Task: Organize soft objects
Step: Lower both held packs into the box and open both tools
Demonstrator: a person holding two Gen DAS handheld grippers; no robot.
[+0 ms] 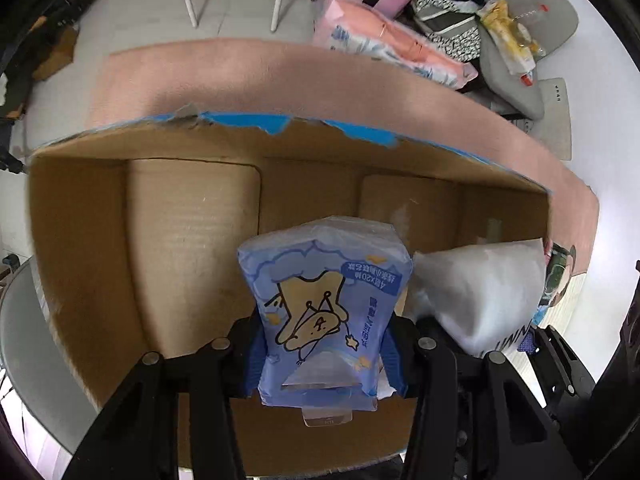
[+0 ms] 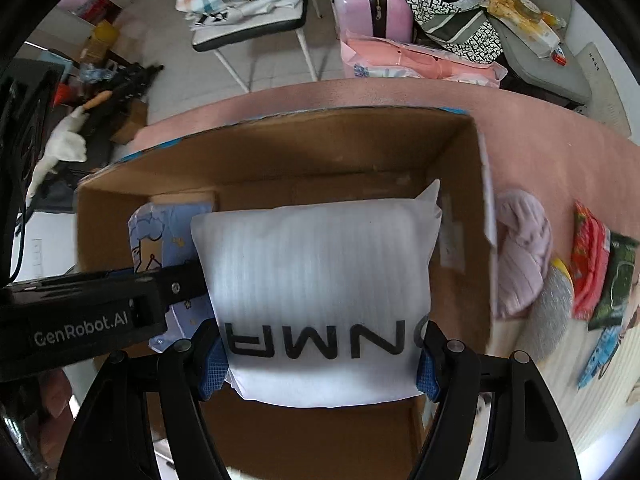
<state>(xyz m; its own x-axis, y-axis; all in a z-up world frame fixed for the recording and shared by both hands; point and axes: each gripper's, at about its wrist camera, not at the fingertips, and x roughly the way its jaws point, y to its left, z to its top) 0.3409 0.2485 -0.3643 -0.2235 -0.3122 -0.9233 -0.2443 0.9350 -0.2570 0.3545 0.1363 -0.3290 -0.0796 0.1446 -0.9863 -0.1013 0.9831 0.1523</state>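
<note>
My left gripper point(image 1: 324, 356) is shut on a blue tissue pack point(image 1: 324, 304) with a cartoon print, held above the open cardboard box point(image 1: 80, 248). My right gripper point(image 2: 320, 364) is shut on a white foam pouch point(image 2: 316, 280) with black letters, held over the same box point(image 2: 280, 152). The pouch also shows at the right in the left wrist view point(image 1: 480, 288). The tissue pack point(image 2: 160, 240) and the left gripper's body point(image 2: 80, 312) show at the left in the right wrist view. The two held items are side by side.
The box sits on a pink cloth point(image 2: 540, 140). To the right of the box lie a pale pink knit item point(image 2: 520, 256), a grey fuzzy item point(image 2: 554, 312) and coloured packets point(image 2: 592, 260). Behind are a chair point(image 2: 256, 32), a pink suitcase point(image 2: 372, 4) and bags.
</note>
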